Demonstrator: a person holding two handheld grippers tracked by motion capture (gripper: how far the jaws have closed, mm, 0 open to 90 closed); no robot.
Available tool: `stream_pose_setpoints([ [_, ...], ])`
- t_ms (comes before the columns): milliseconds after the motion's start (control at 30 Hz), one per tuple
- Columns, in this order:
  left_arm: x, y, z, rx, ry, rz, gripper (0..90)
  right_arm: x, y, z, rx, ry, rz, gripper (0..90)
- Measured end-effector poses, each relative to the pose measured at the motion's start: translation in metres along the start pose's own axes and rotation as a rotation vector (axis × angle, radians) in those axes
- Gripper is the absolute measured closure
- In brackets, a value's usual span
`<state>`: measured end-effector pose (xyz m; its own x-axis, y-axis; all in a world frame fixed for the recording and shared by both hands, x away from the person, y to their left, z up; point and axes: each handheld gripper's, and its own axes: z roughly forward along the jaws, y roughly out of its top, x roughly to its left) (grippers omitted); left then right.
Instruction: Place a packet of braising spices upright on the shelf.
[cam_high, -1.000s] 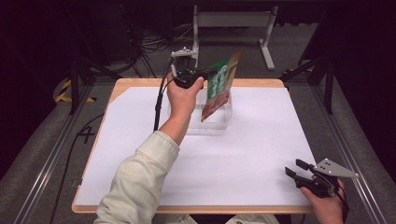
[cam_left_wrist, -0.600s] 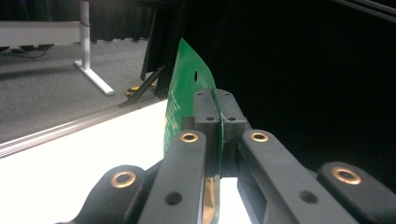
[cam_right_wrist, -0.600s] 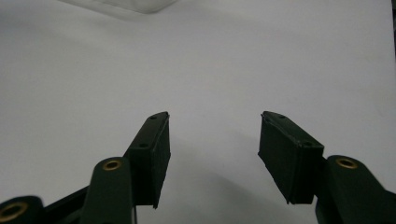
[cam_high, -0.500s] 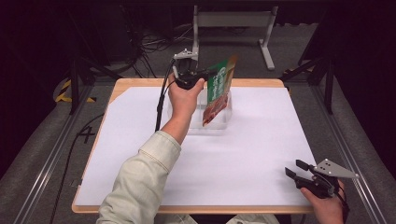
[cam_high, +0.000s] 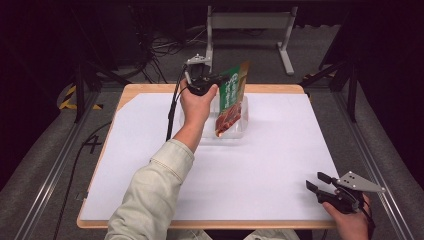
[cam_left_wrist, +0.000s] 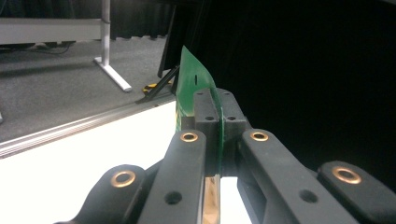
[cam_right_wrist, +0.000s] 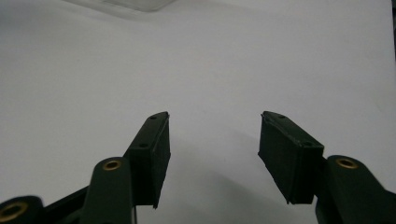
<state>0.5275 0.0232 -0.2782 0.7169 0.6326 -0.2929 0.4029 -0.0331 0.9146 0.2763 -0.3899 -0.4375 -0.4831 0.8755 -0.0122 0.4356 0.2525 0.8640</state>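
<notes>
My left gripper (cam_high: 216, 78) is shut on the top edge of a green and red snack pouch (cam_high: 230, 100), which hangs tilted over a clear plastic tray (cam_high: 240, 127) at the far middle of the table. In the left gripper view the pouch's thin green edge (cam_left_wrist: 191, 84) is pinched between the two black pads of my left gripper (cam_left_wrist: 215, 114). My right gripper (cam_high: 316, 182) rests at the near right corner of the table, open, with nothing between its fingers. The right gripper view shows the jaws of my right gripper (cam_right_wrist: 214, 140) wide apart over bare white surface.
A white sheet (cam_high: 270, 165) covers the wooden table. A cable (cam_high: 172, 110) trails from the left gripper across the far left. A metal stand (cam_high: 250, 22) rises behind the table, with rails along both sides. The clear tray's corner (cam_right_wrist: 126, 4) lies far ahead of the right gripper.
The left hand has shifted slightly with the pouch, which stays over the clear tray. The right gripper has not moved.
</notes>
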Motion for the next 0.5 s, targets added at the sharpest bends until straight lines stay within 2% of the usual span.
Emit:
stream_pose_setpoints([
  [67,0.001,0.000,0.000,0.000,0.015,0.006,89.8,0.000,0.000,0.000,0.001,0.000,0.000,43.5],
  [167,0.005,0.003,0.000,0.001,0.034,-0.007,89.8,0.000,-0.001,0.000,0.003,-0.003,0.001,43.4],
  [300,0.006,0.007,0.005,-0.020,0.023,-0.042,89.9,0.000,-0.001,-0.002,0.002,-0.005,0.001,43.4],
  [500,-0.005,0.011,0.017,-0.045,0.005,-0.032,90.0,-0.001,-0.004,-0.008,-0.003,-0.017,0.014,43.4],
])
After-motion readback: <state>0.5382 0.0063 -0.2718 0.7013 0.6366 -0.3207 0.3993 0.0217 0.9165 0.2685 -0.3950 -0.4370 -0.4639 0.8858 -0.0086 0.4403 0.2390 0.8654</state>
